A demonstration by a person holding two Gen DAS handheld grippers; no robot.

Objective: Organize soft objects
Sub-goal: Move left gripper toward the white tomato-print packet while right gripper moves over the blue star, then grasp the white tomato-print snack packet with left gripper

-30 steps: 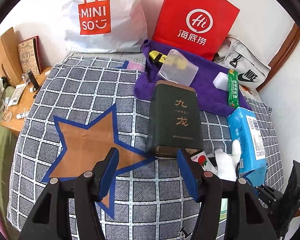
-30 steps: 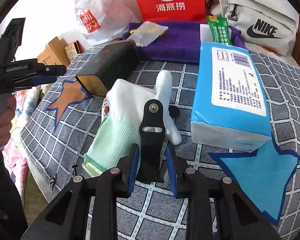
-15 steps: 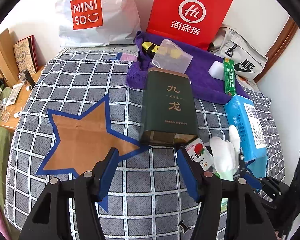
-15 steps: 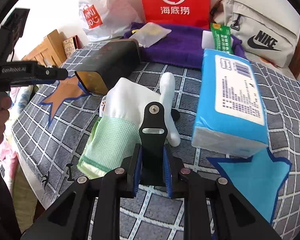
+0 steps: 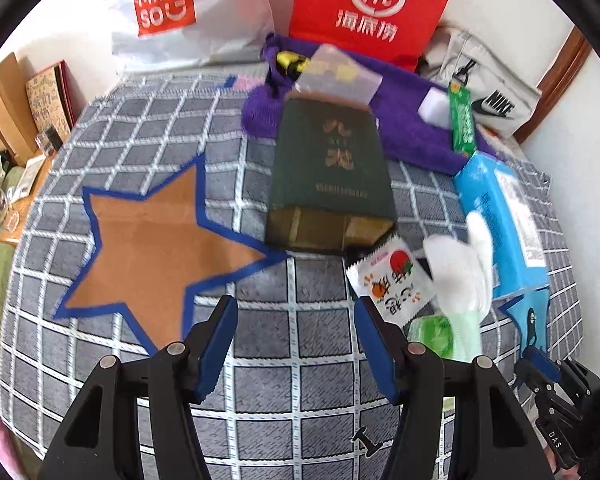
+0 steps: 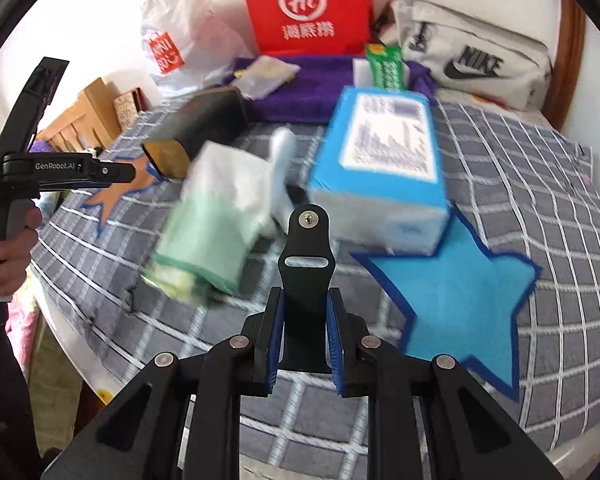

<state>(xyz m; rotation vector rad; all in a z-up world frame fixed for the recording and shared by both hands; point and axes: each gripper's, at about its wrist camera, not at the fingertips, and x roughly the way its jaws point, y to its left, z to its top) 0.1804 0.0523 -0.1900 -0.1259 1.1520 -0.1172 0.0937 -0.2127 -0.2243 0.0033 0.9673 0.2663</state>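
The white glove (image 6: 236, 184) with its green cuff lies on the checked bedspread (image 6: 540, 184), between the dark green box (image 6: 204, 128) and the blue tissue pack (image 6: 384, 160); the right claw (image 6: 305, 336) is clamped narrow on a black clip (image 6: 307, 264), just beside the glove; a blue star (image 6: 460, 292) lies under the pack's near end; the left claw (image 5: 296, 344) stands wide over the bedspread, beside a brown star (image 5: 156, 248).

The bed with grey checked cover (image 5: 300, 364) carries a brown star (image 5: 156, 240), a blue star (image 6: 460, 292), a dark green box (image 5: 332, 176), a blue tissue pack (image 6: 384, 160), a white glove (image 6: 228, 200) and a purple towel (image 5: 412, 136)
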